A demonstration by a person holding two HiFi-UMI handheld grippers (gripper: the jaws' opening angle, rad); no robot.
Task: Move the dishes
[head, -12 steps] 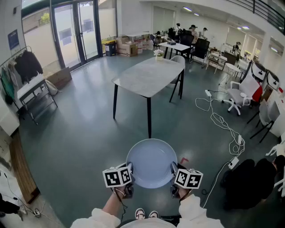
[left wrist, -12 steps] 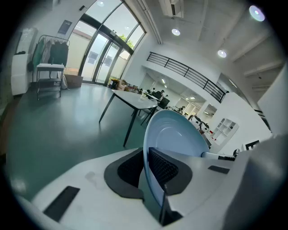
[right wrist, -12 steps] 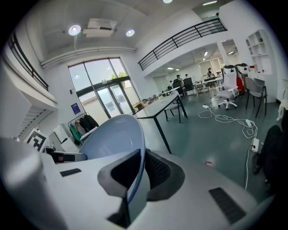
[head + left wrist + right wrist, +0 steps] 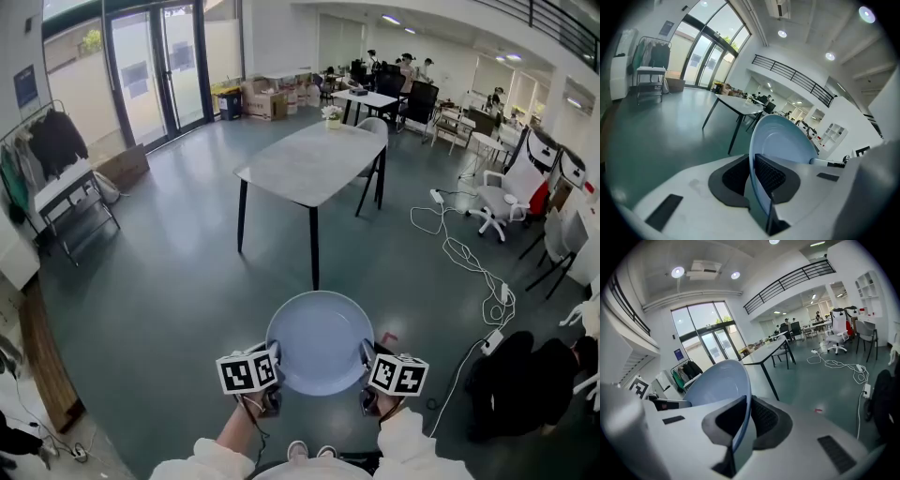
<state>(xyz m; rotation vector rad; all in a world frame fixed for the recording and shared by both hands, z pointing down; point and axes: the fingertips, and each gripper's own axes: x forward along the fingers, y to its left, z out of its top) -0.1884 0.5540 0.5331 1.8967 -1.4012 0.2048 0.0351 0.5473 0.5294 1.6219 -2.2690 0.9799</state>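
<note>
Held plate (image 4: 319, 342), table (image 4: 314, 161) ahead; cables (image 4: 466, 255) right

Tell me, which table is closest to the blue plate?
The large grey-topped table with black legs, just beyond the pale blue round plate. The smaller white table stands much farther back in the room.

A round pale-blue plate (image 4: 320, 342) is held level above the floor, empty, gripped at opposite rims.

An office; long table (image 4: 314, 159), swivel chair (image 4: 502, 199), glass doors (image 4: 159, 70)
</note>
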